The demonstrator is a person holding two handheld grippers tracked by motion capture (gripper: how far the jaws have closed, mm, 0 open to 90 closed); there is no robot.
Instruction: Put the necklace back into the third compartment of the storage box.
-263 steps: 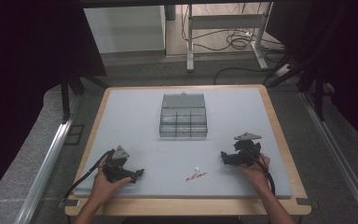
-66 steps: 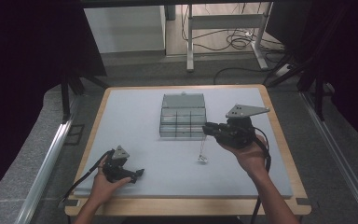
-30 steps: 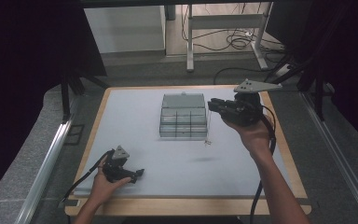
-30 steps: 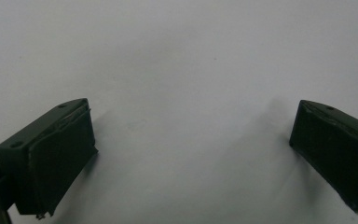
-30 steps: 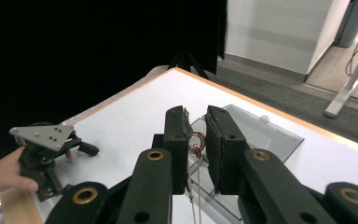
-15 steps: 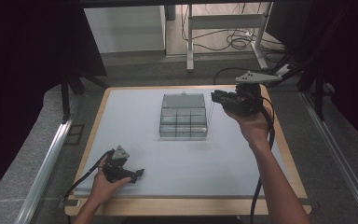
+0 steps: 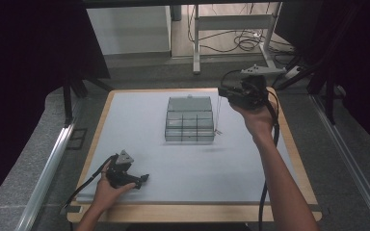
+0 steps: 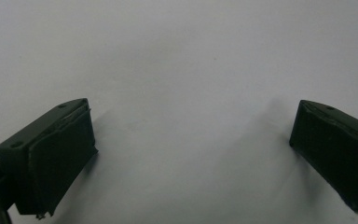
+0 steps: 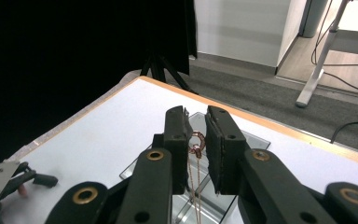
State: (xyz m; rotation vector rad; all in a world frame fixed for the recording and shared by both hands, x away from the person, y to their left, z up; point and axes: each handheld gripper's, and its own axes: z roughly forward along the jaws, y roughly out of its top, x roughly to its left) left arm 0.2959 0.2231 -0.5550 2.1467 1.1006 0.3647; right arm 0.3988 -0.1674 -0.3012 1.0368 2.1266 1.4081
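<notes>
While your right gripper [image 7: 220, 93] hangs raised just past the right edge of the clear compartment box [image 7: 189, 120], its jaws are drawn close together on the top of a thin chain [image 7: 218, 115]. In the right gripper view the chain's small reddish ring [image 9: 196, 138] sits between the two pads [image 9: 179, 140], and the strand drops straight down from it until the gripper's own body cuts it off. Whether both pads press the ring or it is caught on one side is hard to make out, since a narrow gap shows on either side of it.

From above, the chain reads as a faint line hanging from the jaws, and its lower end [image 7: 218, 131] lies just beside the box's near right corner; you cannot tell whether that end touches the white mat [image 7: 139, 120] or swings clear of it. The box's compartments are too small and glassy to read.

Your left gripper [image 7: 139, 180] rests low on the mat, well apart from the box, under your left hand [image 7: 107, 190]. Its jaws stand wide apart with bare mat between them, and its pads [image 8: 58, 158] are cut off at the picture's edges.
</notes>
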